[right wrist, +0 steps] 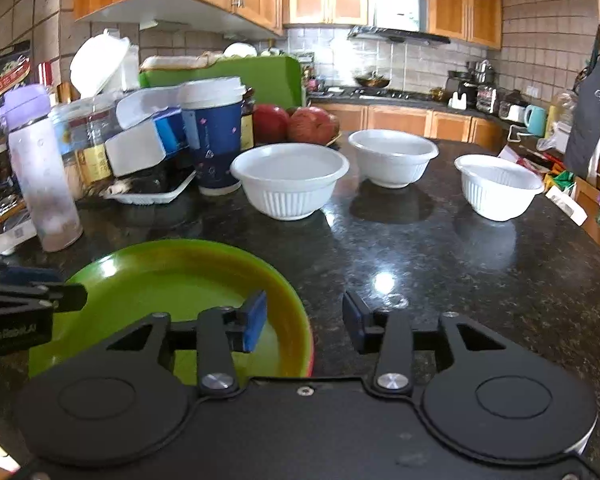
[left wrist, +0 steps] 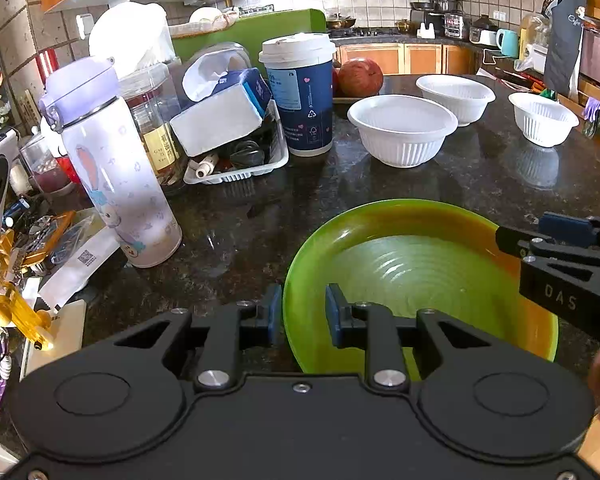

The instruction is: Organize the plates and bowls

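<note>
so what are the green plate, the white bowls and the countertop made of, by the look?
Green plate: likely melamine or hard plastic, glossy, with sharp glare and moulded concentric rings. White bowls: thin disposable plastic, matte, with ribbed walls and rolled rims. Countertop: polished dark speckled stone, probably granite; it mirrors the bowls and light.
</note>
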A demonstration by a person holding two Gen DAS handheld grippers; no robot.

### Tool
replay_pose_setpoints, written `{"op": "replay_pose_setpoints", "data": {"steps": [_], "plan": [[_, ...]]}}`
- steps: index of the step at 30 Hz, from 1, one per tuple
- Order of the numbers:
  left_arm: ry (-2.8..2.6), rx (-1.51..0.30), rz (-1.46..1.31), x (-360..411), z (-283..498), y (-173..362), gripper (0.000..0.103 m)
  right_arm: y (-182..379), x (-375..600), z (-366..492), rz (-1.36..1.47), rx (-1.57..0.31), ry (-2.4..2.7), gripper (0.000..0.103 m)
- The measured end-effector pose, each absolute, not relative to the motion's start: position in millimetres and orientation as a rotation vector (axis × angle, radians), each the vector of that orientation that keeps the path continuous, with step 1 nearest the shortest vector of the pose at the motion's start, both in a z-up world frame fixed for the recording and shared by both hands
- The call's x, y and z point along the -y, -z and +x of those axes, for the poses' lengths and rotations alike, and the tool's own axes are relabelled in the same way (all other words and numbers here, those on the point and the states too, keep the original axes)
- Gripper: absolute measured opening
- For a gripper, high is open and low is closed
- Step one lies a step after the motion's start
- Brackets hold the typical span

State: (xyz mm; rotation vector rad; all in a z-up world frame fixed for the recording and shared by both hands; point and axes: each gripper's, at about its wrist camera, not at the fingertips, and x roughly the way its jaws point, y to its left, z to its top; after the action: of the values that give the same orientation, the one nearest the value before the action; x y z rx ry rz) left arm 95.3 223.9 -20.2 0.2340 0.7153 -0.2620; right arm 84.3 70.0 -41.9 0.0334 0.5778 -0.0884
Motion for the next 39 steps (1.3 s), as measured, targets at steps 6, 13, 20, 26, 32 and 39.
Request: {"op": "replay_pose_setpoints", "data": {"steps": [6,13,20,26,32,39], "plan": [[0.268,-0.708,0.234,-223.7,93.8,19.6,0.035,39.6,-71.1,81.9,0.026,-0.553,0.094,0.052],[0.285,-0.702,0.23,-223.7,92.9,15.4,0.035,37.2,-70.2,81.8,0.026,-0.549,0.093,0.062],[0.306,-0.691,0.218,-221.8,92.9,10.1,0.035,37.7,-65.8,84.8,0.017,-0.599,0.088,0.079],[0.325,-0.695,0.205,-217.5,96.3,5.9,0.051,35.8,-57.9,79.4,0.02,-0.594,0.119,0.079],[0.356,-0.676,0.181,-209.8,94.6,-3.3,0.059,28.9,-40.6,71.4,-0.003,-0.574,0.166,0.08],[0.341,-0.617,0.14,-186.3,93.4,-20.5,0.073,14.1,6.0,63.0,0.019,-0.546,0.195,0.083]]}}
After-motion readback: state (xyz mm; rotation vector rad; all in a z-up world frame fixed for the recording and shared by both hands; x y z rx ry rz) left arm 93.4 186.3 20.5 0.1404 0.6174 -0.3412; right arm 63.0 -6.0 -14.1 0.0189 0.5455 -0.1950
